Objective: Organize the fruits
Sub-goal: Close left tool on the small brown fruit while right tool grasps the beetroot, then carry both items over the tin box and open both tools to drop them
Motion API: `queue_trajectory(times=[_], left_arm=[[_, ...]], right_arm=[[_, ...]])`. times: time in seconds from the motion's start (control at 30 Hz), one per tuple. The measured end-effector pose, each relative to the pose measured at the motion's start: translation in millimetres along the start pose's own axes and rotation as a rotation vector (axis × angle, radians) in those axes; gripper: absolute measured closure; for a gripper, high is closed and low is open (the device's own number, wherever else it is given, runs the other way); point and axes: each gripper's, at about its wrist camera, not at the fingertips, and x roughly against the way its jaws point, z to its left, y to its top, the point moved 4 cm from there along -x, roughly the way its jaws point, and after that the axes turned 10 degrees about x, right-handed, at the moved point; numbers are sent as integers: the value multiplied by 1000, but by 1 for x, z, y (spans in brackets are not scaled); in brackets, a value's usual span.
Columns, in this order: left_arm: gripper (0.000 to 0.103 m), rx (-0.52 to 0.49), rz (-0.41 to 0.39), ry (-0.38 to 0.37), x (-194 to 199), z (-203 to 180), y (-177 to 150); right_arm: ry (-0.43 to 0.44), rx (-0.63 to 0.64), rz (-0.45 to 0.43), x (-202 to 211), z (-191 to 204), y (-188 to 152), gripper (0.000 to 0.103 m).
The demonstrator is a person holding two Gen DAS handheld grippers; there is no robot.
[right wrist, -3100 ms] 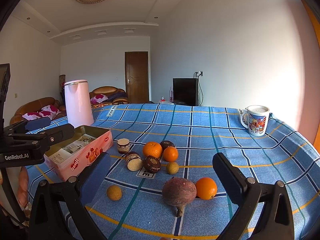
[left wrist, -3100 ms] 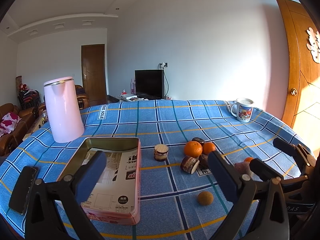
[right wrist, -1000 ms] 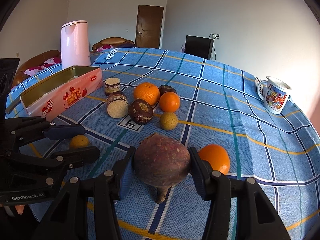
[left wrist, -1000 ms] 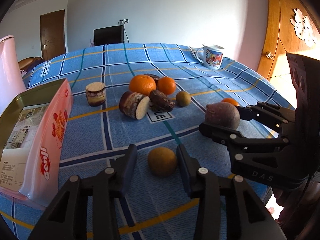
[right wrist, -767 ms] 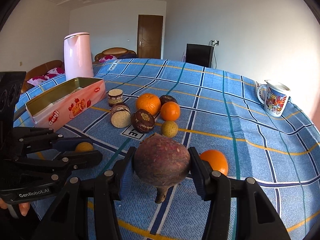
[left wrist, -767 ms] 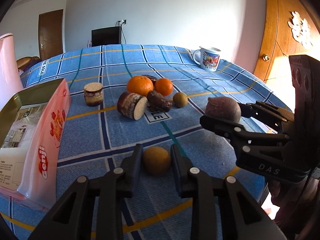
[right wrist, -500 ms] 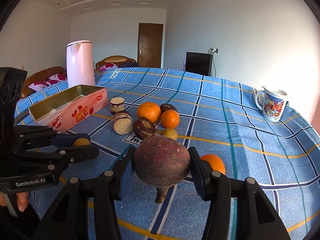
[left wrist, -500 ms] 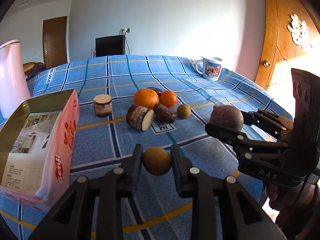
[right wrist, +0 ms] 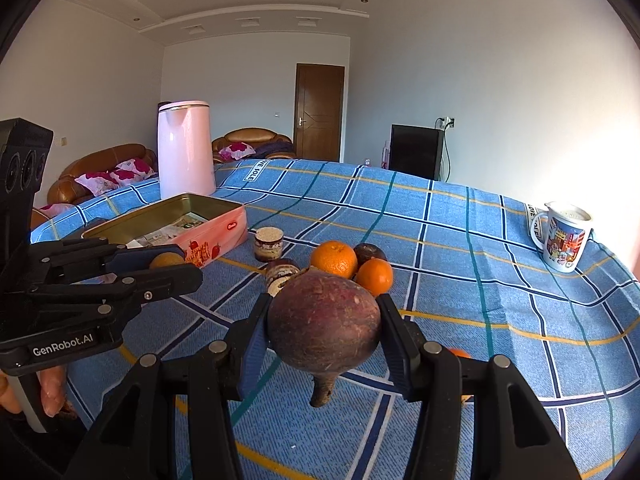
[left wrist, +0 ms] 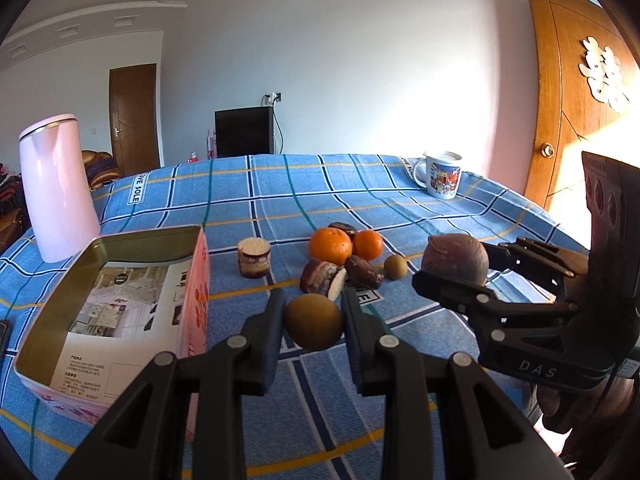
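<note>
My left gripper [left wrist: 314,322] is shut on a small round brown-yellow fruit [left wrist: 314,327] and holds it above the blue checked cloth, just right of the open pink tin box [left wrist: 120,300]. My right gripper [right wrist: 324,328] is shut on a large dark red beet-like root [right wrist: 324,326] and holds it above the cloth. The root also shows in the left wrist view [left wrist: 456,258]. On the cloth lie a large orange [left wrist: 330,246], a smaller orange [left wrist: 368,245], a small yellow-brown fruit [left wrist: 395,267] and several dark brown pieces [left wrist: 322,278].
A pink kettle [left wrist: 56,188] stands behind the tin box. A printed mug [left wrist: 442,179] stands at the far right of the table. Another orange [right wrist: 458,354] lies mostly hidden behind my right finger. The table edge is close in front.
Both grippers closed on their fruits and lifted them off the cloth. They have risen further over the last second; the other fruits have not moved.
</note>
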Motion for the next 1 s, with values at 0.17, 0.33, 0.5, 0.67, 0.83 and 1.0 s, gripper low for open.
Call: queue_trajectory(times=[0.17, 0.33, 0.5, 0.67, 0.83, 1.0], left_arm=[[73, 3, -30, 24, 5, 8, 6], [73, 19, -38, 47, 8, 19, 8], [73, 36, -46, 64, 10, 32, 9], [73, 54, -52, 83, 11, 46, 12], [73, 75, -56, 109, 12, 63, 16], [73, 104, -61, 134, 14, 83, 21]], right_arm=[[22, 6, -22, -2, 8, 13, 50], [44, 18, -43, -4, 17, 27, 50], [59, 40, -54, -9, 27, 40, 50], [76, 63, -59, -15, 37, 52, 50], [99, 84, -61, -23, 48, 64, 50], [130, 95, -58, -34, 62, 76, 50]])
